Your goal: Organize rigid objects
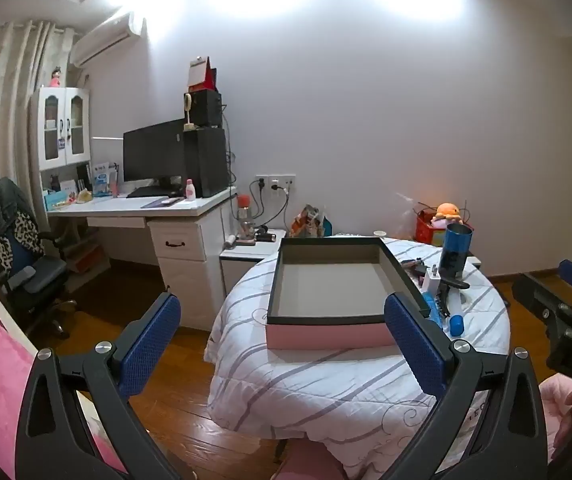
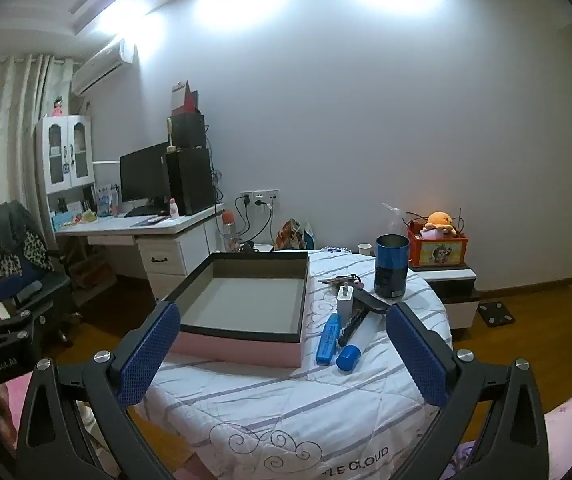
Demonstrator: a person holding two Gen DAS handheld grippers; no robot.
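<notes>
Left gripper: your fingers stand spread wide with nothing between them, held short of the box

Right gripper: your fingers are spread just as wide, also bare, held short of the box; in the left wrist view this gripper shows at the far right edge

Box: a shallow open box with pink outer walls, a black rim and a grey inside, lying on the surface with nothing visible in it

Surface: a round table under a white quilted cover with grey stripes; the box sits toward its left side

Blue highlighter: lying flat just right of the box, near its front corner

Blue cap: lying just right of the highlighter, in front of the box's right corner

Black tool: a dark hinged piece lying right of the box, behind the highlighter; you cannot tell what it is

White charger: upright just right of the box, beside the black tool

Blue tumbler: upright, well right of the box's far corner

Keys: a small bunch right of the box's far end, left of the tumbler
</notes>
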